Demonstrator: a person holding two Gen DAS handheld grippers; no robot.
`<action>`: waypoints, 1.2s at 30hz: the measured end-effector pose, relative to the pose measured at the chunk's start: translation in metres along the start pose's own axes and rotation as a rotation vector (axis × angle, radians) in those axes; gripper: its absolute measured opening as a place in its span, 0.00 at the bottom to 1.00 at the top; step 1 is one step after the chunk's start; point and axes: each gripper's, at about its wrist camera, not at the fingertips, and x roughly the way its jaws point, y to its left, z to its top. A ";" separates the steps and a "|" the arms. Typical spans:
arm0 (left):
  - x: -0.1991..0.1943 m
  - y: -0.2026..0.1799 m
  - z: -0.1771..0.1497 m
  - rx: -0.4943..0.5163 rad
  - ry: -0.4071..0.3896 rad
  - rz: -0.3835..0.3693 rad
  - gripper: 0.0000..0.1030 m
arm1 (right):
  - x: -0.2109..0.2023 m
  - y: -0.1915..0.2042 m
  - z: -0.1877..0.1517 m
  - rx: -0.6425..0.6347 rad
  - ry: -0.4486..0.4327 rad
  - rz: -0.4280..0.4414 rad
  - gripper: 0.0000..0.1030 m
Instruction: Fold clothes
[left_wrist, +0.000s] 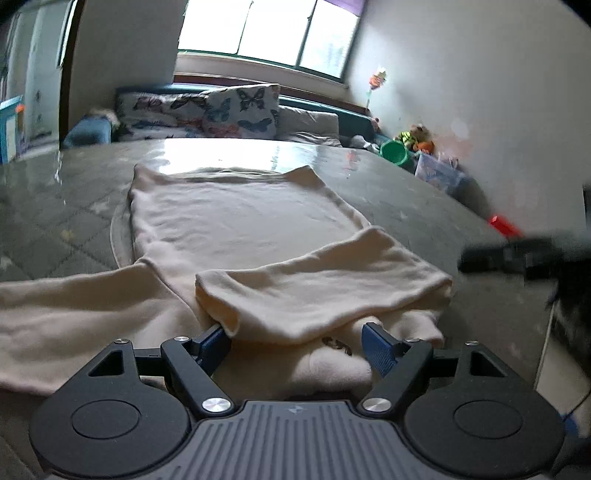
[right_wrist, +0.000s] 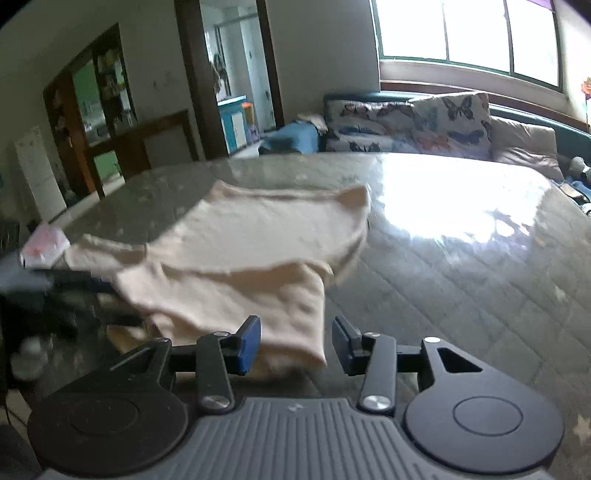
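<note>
A cream garment lay flat on the worktop, its long axis running away from the left tool, one sleeve folded across the near end. Both tools stood spread, pinching nothing. The folded sleeve lay between the left tool's fingers; the right tool hovered at its corner.

A plain cream knitted garment lies on a glossy grey tabletop with a diamond quilted pattern, and a small dark printed mark shows on the cream cloth near the neck. The black two-finger left gripper and black right gripper both carry blue ribbed pads. Behind stand white cushions printed with blue and orange butterflies, a teal sofa back, a green plastic bucket and a red object.
</note>
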 end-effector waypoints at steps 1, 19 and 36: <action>0.001 0.002 0.002 -0.017 0.002 -0.008 0.82 | 0.002 0.002 -0.003 -0.016 0.001 -0.006 0.45; 0.003 0.012 0.040 -0.146 0.011 0.033 0.11 | 0.036 0.028 -0.015 -0.136 -0.020 -0.014 0.61; -0.027 -0.076 0.145 0.079 -0.210 -0.141 0.08 | 0.062 0.041 -0.007 -0.183 -0.095 -0.115 0.68</action>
